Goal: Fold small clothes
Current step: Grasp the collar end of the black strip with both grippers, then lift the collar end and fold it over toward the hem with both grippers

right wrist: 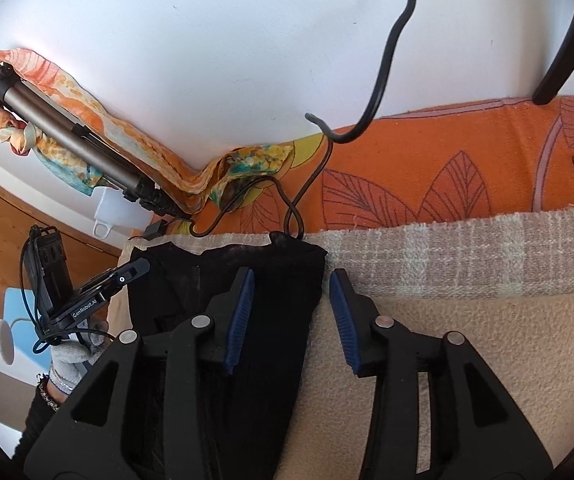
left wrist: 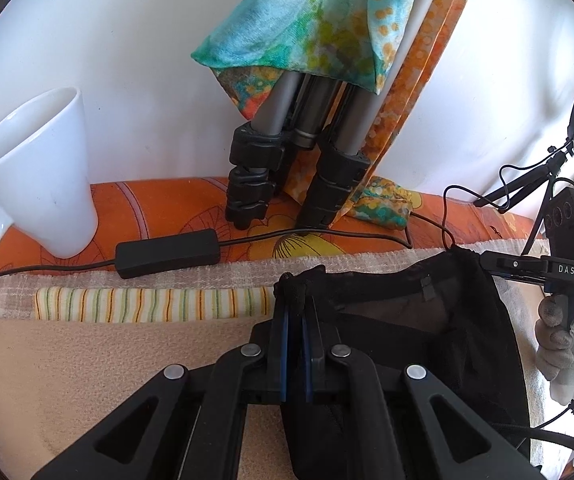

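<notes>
Left gripper (left wrist: 295, 304) was pinched shut on the top-left corner of the black sheer garment (left wrist: 415, 320), while the right gripper (right wrist: 291, 300) stood spread open over the opposite corner, one pad above the fabric and one above the beige towel (right wrist: 467, 320). Good practice probably called for closing the right jaws squarely on that corner before lifting, keeping both corners level. Its waistband edge pointed toward the orange cloth (right wrist: 447, 168); the long axis ran back toward the operator.
</notes>
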`<state>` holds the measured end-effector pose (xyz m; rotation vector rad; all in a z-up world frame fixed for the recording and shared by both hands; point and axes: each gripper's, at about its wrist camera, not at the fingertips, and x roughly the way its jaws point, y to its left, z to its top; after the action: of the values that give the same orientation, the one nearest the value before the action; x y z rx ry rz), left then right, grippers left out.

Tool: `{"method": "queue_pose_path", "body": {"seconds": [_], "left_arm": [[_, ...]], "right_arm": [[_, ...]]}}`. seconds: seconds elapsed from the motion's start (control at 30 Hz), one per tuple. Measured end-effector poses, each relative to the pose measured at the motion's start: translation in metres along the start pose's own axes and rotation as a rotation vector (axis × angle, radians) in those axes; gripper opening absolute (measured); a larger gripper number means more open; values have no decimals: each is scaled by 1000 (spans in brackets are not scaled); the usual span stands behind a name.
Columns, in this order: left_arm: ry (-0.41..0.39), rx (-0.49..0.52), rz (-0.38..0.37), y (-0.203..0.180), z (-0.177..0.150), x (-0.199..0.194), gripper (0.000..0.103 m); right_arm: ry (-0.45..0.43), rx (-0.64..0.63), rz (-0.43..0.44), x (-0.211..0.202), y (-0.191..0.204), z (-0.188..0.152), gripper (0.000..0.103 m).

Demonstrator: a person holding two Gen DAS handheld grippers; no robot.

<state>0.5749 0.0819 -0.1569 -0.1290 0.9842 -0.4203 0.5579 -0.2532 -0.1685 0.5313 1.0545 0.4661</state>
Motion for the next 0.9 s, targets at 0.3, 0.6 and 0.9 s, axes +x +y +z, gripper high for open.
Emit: {"method": "queue_pose_path", "body": {"seconds": [0.3, 0.6, 0.9], "left_arm": [[-20, -23, -46, 2, 0, -7, 2], [-79, 0, -100, -19, -16, -62, 2], [-138, 13, -138, -46, -60, -136, 2]], "right_arm": [[-36, -63, 13, -14, 20, 0, 5], [-89, -123, 60, -70, 59, -21, 5], [-88, -235, 54, -126, 122, -83, 5]]}}
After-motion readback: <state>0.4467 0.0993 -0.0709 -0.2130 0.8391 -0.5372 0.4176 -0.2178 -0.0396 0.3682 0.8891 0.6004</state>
